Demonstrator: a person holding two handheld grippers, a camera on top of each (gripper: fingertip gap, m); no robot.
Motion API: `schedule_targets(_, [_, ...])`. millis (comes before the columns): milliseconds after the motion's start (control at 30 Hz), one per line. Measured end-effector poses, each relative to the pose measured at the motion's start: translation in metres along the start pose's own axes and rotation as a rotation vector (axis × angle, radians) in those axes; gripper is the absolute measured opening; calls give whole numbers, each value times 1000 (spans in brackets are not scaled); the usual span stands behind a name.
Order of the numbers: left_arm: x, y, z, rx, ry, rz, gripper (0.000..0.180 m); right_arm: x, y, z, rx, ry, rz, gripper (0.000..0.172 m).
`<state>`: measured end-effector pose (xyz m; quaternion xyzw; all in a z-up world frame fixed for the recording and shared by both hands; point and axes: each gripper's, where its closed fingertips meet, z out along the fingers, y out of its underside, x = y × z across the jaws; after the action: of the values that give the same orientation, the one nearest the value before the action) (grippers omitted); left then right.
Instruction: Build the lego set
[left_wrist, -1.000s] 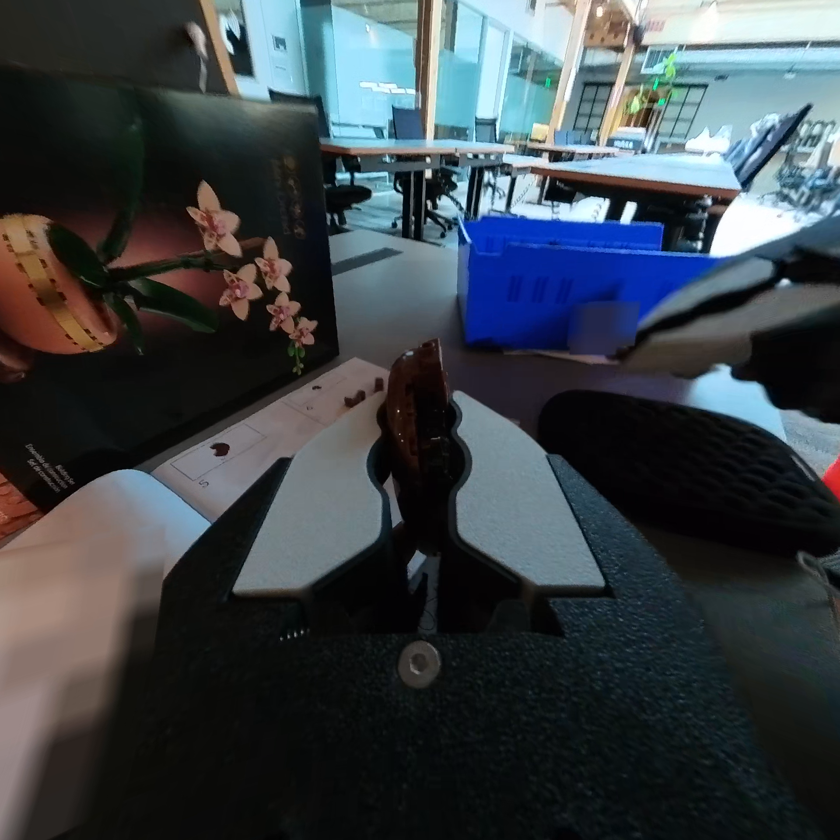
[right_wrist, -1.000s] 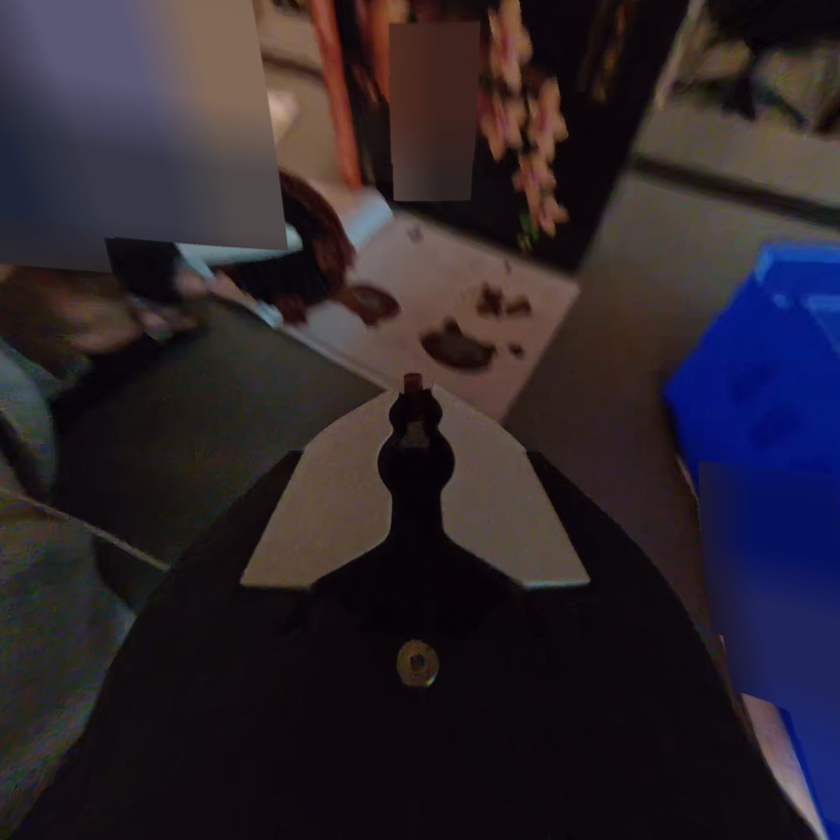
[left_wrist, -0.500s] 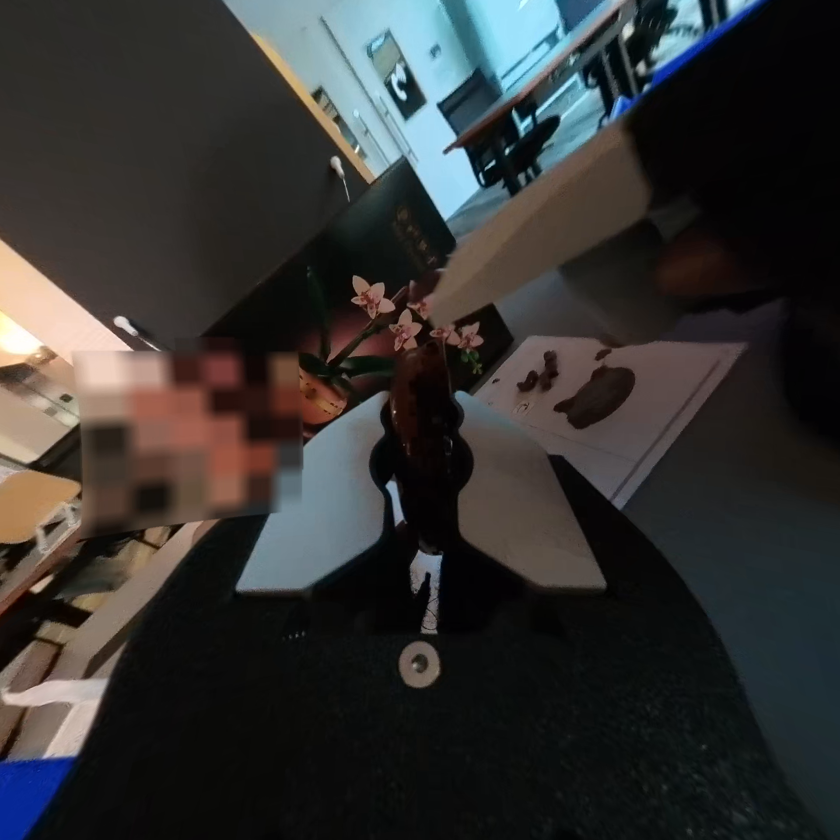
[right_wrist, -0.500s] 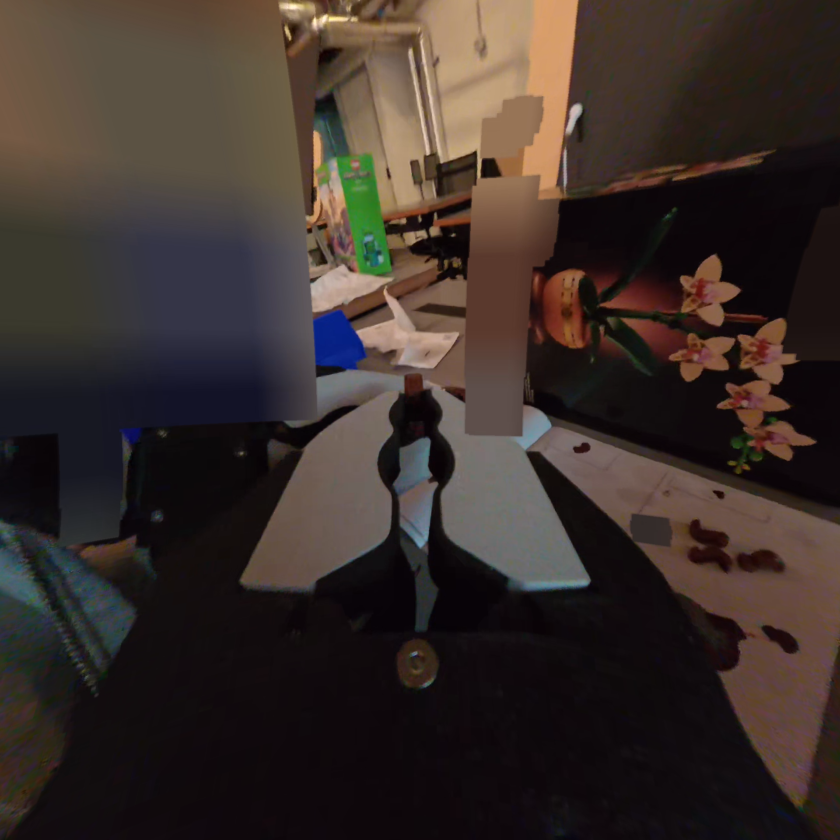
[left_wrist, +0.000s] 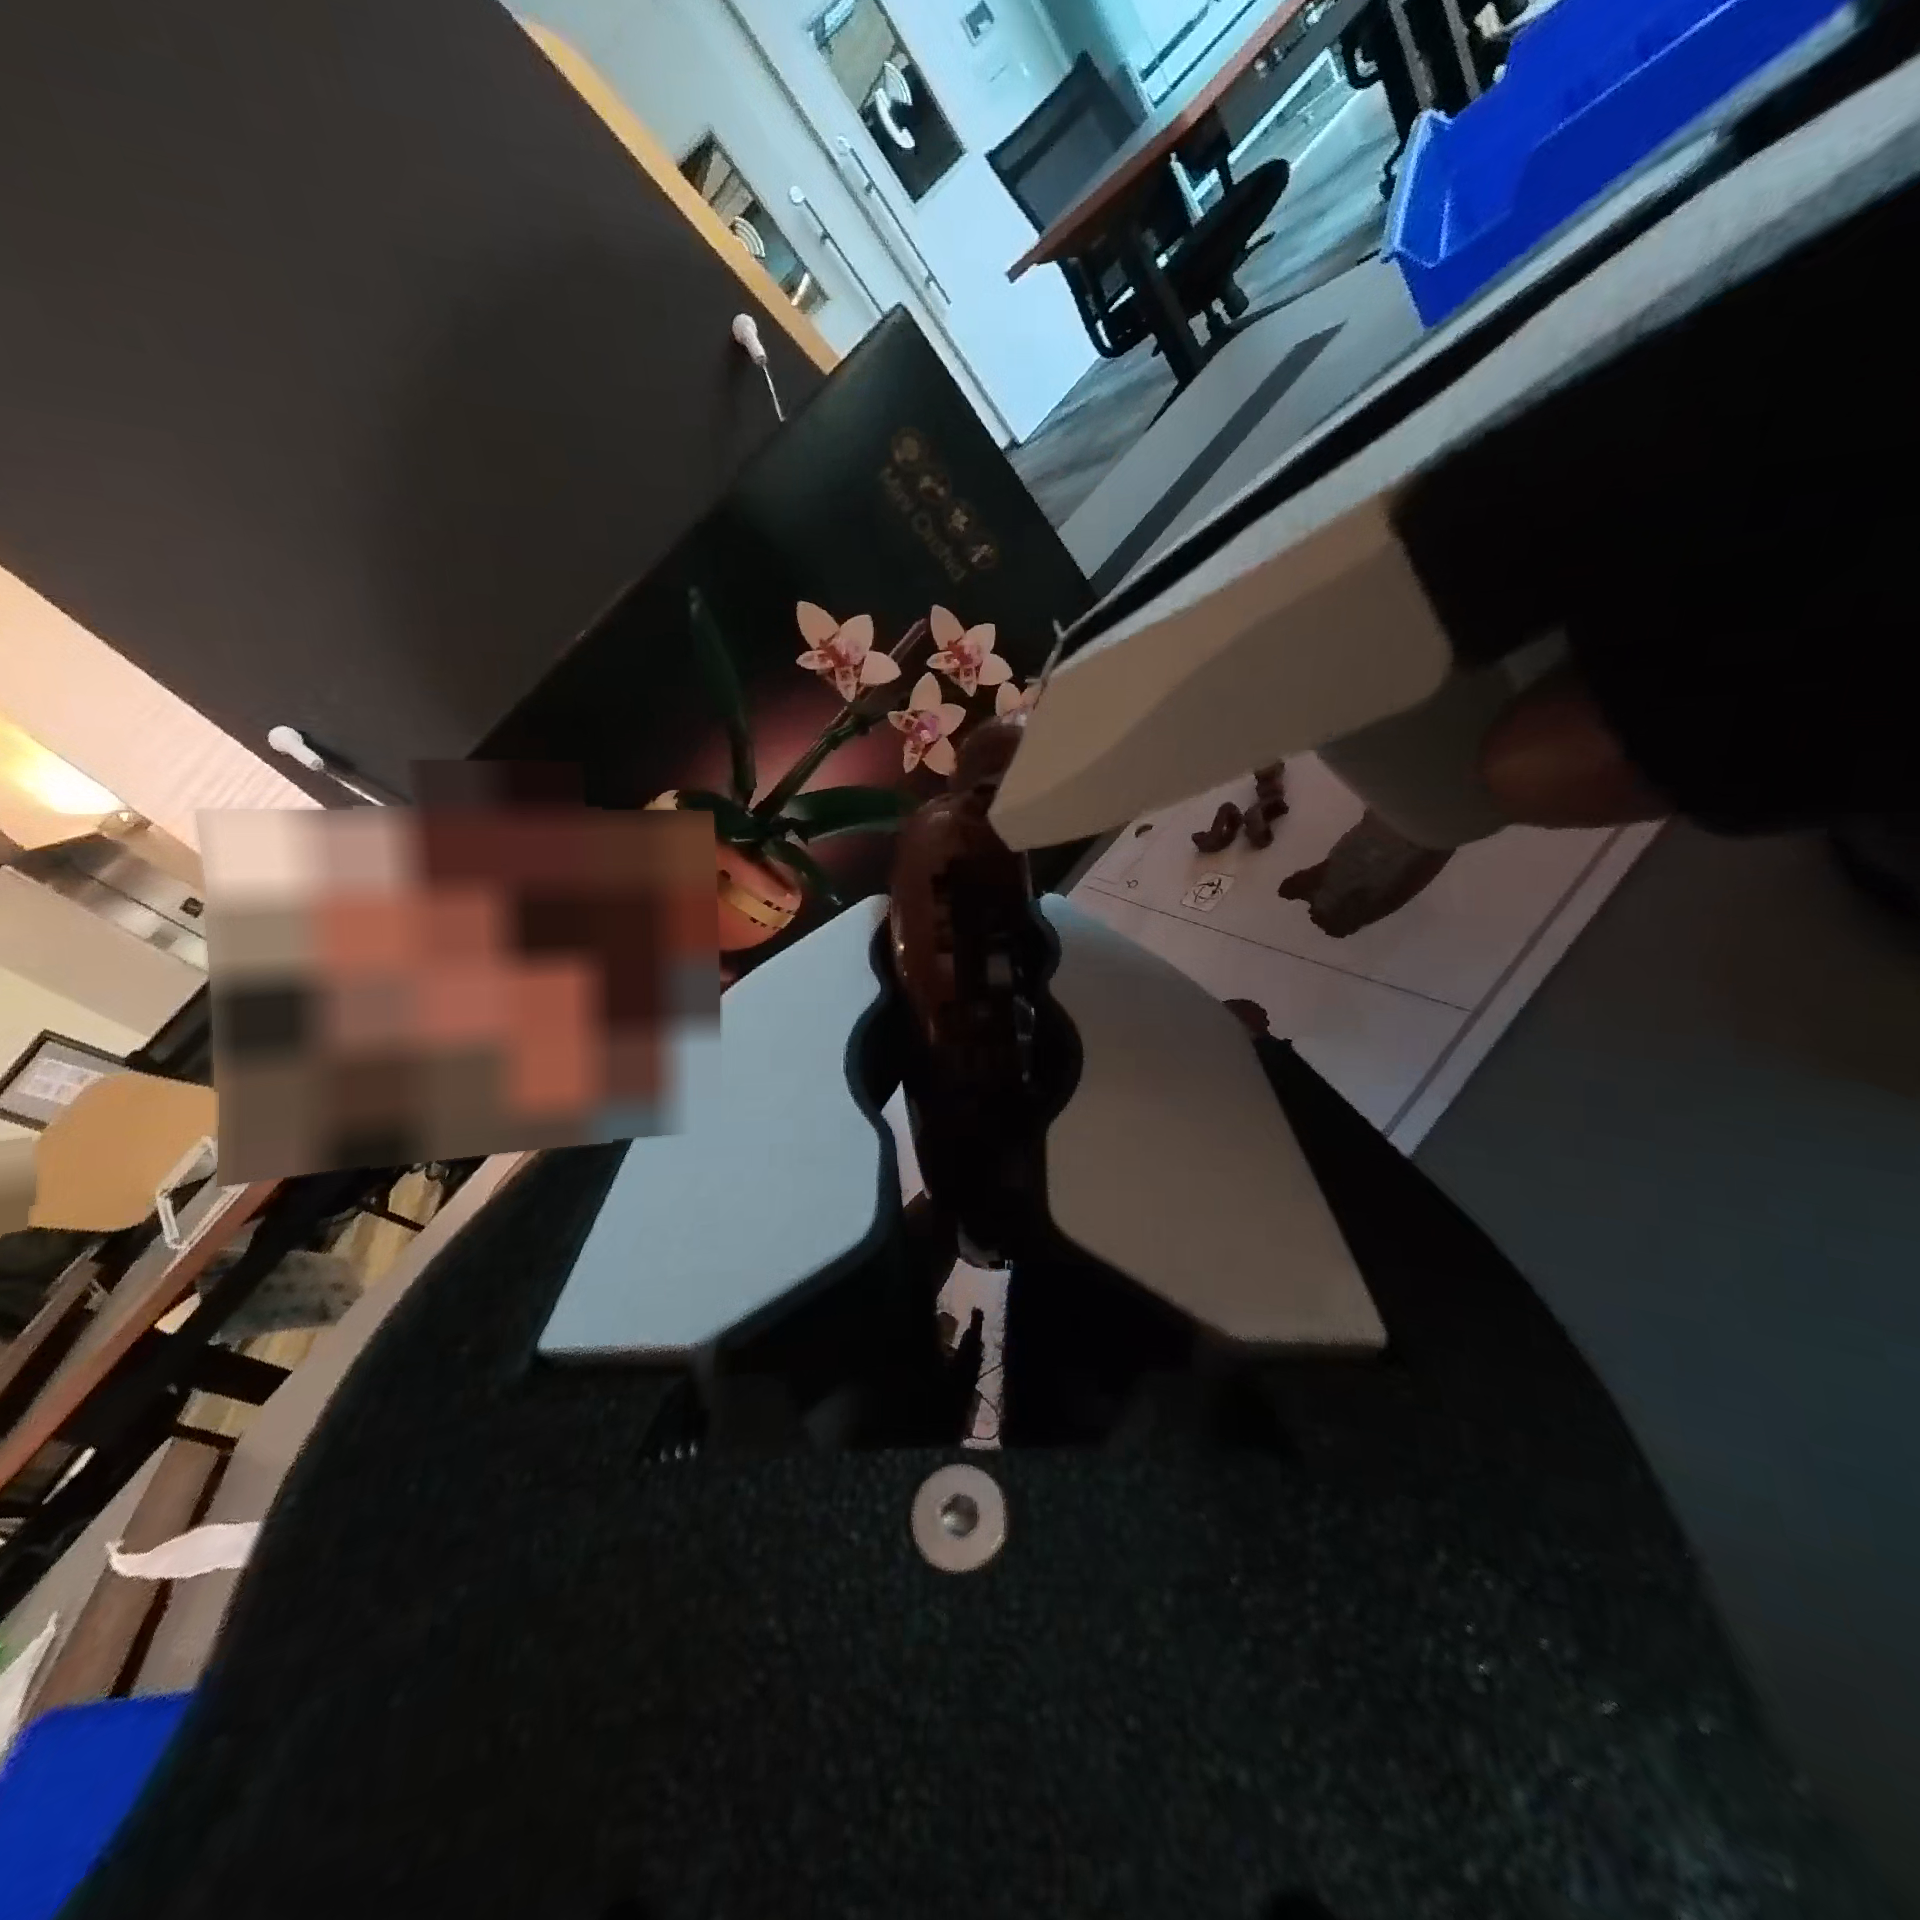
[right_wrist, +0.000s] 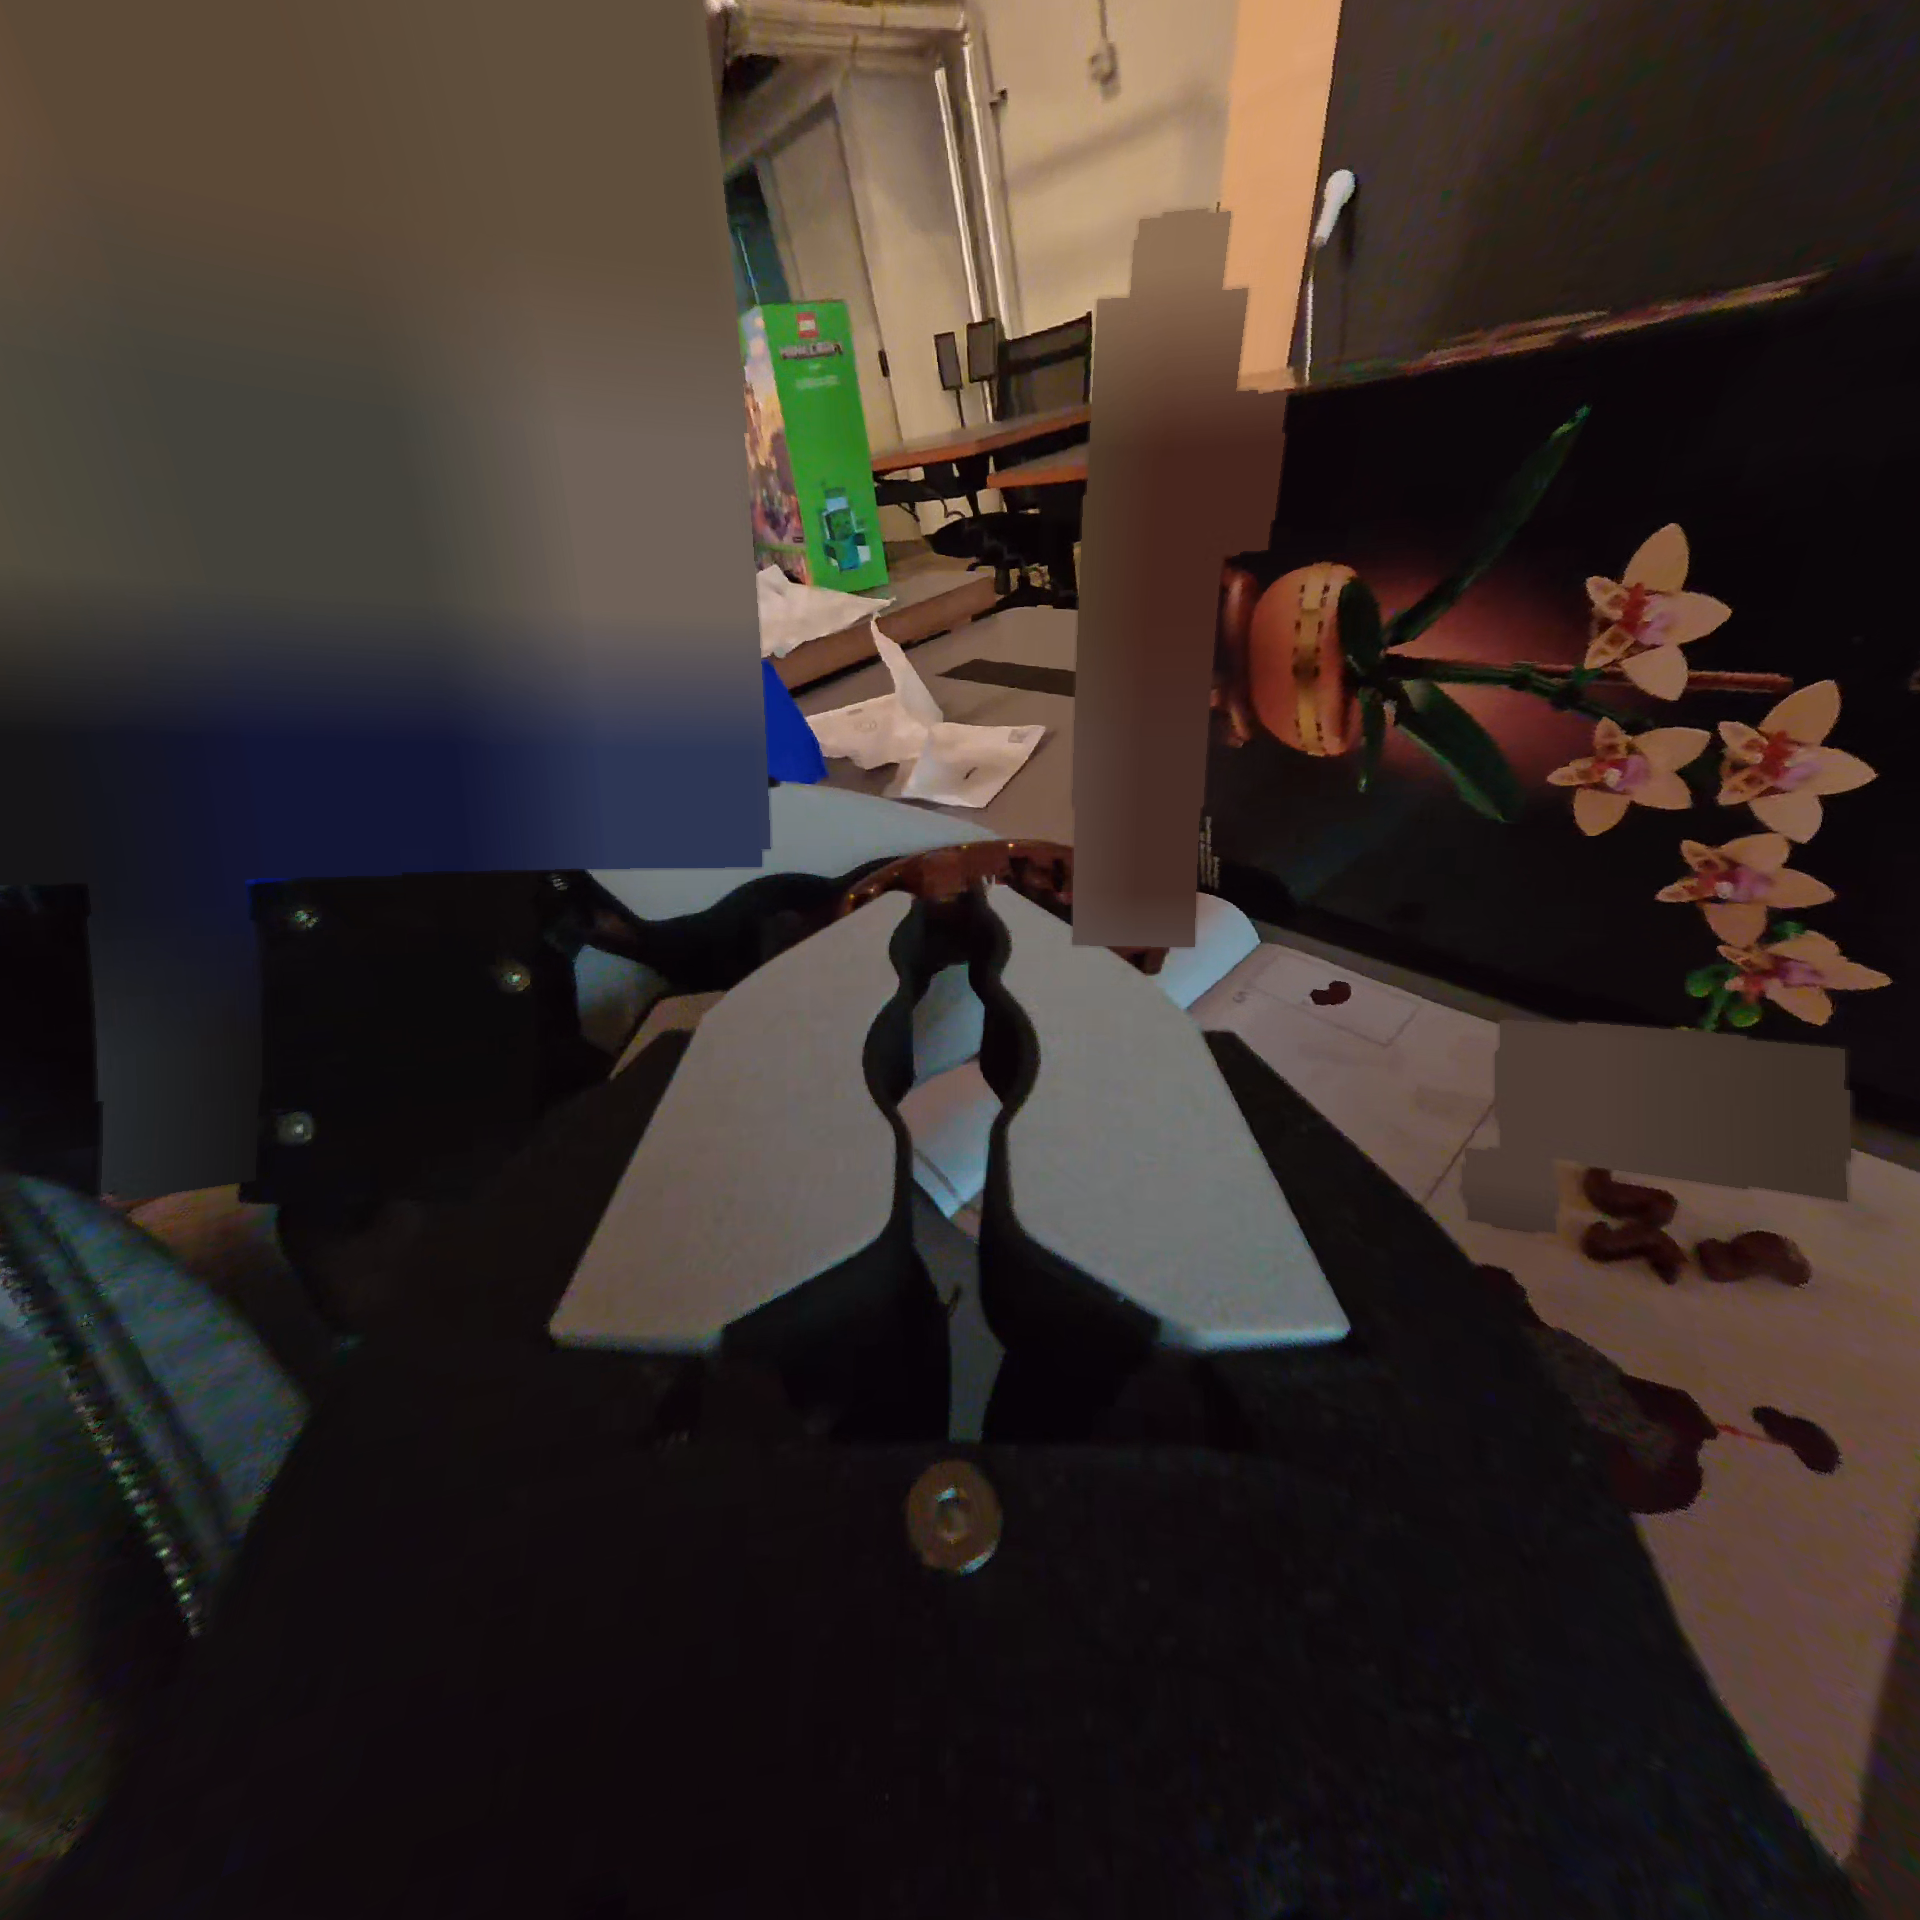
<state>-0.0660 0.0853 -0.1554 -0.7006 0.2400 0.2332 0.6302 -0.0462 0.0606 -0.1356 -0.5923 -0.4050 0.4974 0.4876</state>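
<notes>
Left wrist view: the left gripper (left_wrist: 961, 997) pinches a glossy dark brown curved plastic piece (left_wrist: 951, 935) between grey pads; the right gripper (left_wrist: 1023, 769) touches its top. Behind, a black printed box with orchid picture (left_wrist: 883, 582) bears gold lettering.

Right wrist view: the right gripper (right_wrist: 951, 914), jaws nearly together, pinches a small brown brick (right_wrist: 940, 902) against that piece. A white instruction sheet (right_wrist: 1351, 1039) on the bench carries loose brown bits (right_wrist: 1662, 1236).

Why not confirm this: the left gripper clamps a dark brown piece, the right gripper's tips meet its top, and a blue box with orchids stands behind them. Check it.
One thing is wrong: the box with orchids is black, not blue, as the right wrist view shows. The rest stands: the left gripper clamps a dark brown piece, and the right gripper's tips meet its top.
</notes>
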Motion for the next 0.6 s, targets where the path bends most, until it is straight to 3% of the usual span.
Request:
schedule_targets(367, [6, 2, 2, 12, 70, -136, 20, 3, 9, 3, -92, 84, -206, 5])
schedule_targets(600, [5, 5, 3, -8, 39, -56, 21, 4, 12, 4, -138, 91, -187, 5])
